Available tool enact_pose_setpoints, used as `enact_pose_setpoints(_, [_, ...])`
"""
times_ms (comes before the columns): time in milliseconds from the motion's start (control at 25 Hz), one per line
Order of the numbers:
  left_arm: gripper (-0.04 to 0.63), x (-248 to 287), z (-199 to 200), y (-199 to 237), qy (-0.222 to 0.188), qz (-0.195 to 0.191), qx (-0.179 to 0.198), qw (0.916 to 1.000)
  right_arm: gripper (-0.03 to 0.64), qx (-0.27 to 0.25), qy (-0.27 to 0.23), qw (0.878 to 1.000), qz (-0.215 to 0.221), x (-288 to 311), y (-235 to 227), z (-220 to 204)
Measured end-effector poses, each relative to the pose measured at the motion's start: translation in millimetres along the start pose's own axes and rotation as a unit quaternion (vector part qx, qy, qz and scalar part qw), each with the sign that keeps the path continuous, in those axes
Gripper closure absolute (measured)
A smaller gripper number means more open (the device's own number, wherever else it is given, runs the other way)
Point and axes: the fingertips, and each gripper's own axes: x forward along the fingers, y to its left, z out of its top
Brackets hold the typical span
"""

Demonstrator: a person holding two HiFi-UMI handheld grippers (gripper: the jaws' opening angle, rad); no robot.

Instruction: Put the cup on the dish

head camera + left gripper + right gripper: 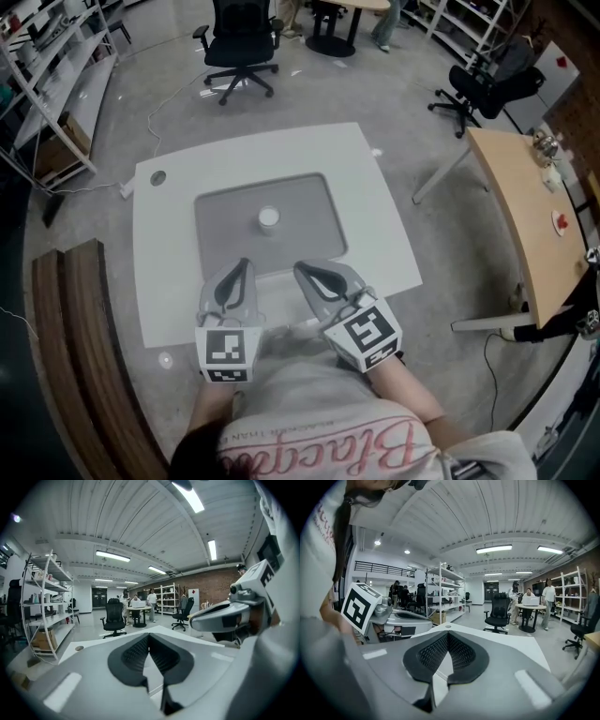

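Grey mat [309, 202] covers the middle of the white table [169, 281], and on it, about at its centre, sits a small white round thing that I take for the cup [268, 218]. It stands alone, upright as far as I can tell, and I cannot make out a separate dish from this height. My left gripper [246, 262] and my right gripper [298, 267] hang side by side over the near edge of the mat, both pointing toward the cup and apart from it. Each gripper's jaws are pressed together at the tips with nothing between them. Beyond the table stands a black office chair [240, 47] on the concrete floor.
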Motion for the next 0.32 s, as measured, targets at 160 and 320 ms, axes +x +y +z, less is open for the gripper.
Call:
enact_pose_setpoints(160, [0.597,-10.5,9.3,-2.4,-0.012,0.004,-0.002,0.9999,0.618,-0.007,-0.008,1.000,0.000,-4.0,4.4,4.0])
enact_pose_setpoints(320, [0.597,-17.6,13.2,-1.7,-0.017,0.002,-0.001,0.9998,0.618,-0.018,-0.011,1.000,0.000,-5.9,11.4,7.7])
